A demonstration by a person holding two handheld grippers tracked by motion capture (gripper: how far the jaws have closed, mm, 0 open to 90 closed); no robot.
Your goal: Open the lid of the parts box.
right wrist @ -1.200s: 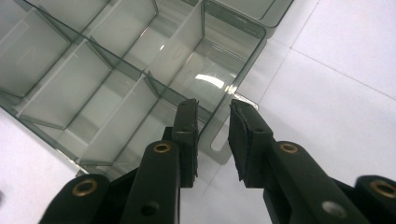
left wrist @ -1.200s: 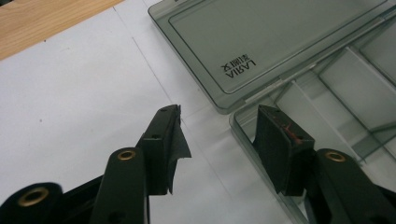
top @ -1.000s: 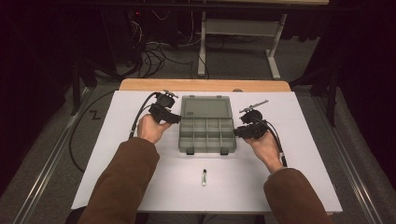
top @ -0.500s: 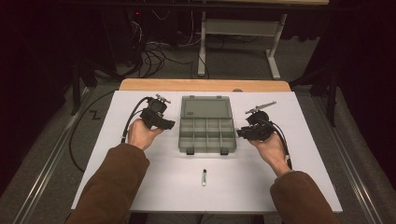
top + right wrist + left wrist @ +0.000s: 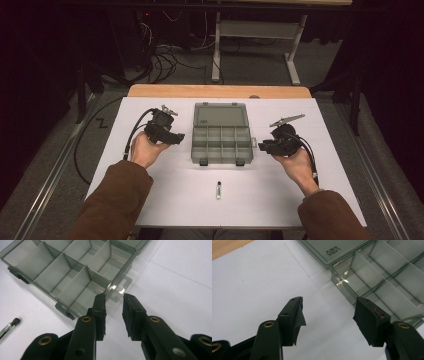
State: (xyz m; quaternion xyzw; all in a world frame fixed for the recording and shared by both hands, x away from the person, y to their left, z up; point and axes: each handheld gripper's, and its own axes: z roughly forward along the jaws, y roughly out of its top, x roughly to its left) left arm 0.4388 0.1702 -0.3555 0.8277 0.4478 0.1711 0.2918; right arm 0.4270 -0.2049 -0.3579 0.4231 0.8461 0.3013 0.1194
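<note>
1. The clear grey plastic box (image 5: pixel 221 134) lies open in the middle of the white table (image 5: pixel 320 200). Its lid is folded flat on the far side and its empty divided compartments face up.
2. My left gripper (image 5: pixel 178 138) sits just left of the box. Its jaws have just been opening and stand wide apart with only bare table between them.
3. My right gripper (image 5: pixel 262 146) sits just right of the box, aimed at its hanging tab (image 5: pixel 121 290). The jaws stand a narrow gap apart, holding nothing and not touching the box.
4. A small pen-like stick (image 5: pixel 218 189) lies on the table nearer to me than the box, well apart from both grippers.
5. I judge the box light, stiff and thin-walled, with a slick surface. It will probably skate across the table if I push from one side only.
6. I would pinch an outer wall or the side tab, not the thin dividers, which look fragile. The latches (image 5: pixel 204 162) on the near edge are another firm spot.
</note>
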